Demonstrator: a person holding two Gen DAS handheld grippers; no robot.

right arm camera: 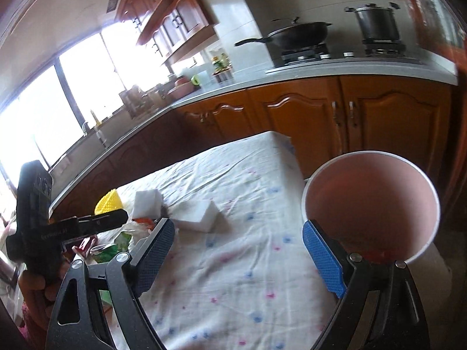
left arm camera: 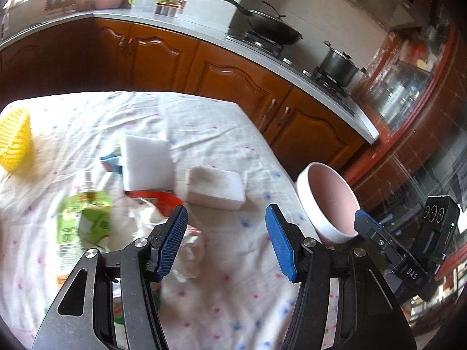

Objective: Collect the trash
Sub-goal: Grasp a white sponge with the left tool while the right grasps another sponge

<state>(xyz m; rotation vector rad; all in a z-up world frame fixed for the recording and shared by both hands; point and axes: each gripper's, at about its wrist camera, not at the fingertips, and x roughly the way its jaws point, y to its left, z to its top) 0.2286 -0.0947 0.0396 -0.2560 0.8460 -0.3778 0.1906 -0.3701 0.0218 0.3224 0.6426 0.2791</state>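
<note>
Trash lies on the cloth-covered table (left arm camera: 221,291): a green drink pouch (left arm camera: 83,218), a red wrapper (left arm camera: 157,199), crumpled clear plastic (left arm camera: 189,258), two white sponge blocks (left arm camera: 146,162) (left arm camera: 216,188) and a blue packet (left arm camera: 112,162). A pink-lined white bin (left arm camera: 329,201) stands at the table's right edge. My left gripper (left arm camera: 226,242) is open above the cloth, its left pad by the plastic. My right gripper (right arm camera: 239,259) is open and empty over the cloth, beside the bin (right arm camera: 370,204). The far sponge (right arm camera: 201,217) and green pouch (right arm camera: 115,248) show at left.
A yellow perforated basket (left arm camera: 14,140) sits at the table's far left. Wooden kitchen cabinets (left arm camera: 233,70) with a grey counter run behind, holding a wok (left arm camera: 271,24) and a steel pot (left arm camera: 338,64) on the hob. A glass-fronted cabinet (left arm camera: 408,87) stands at right.
</note>
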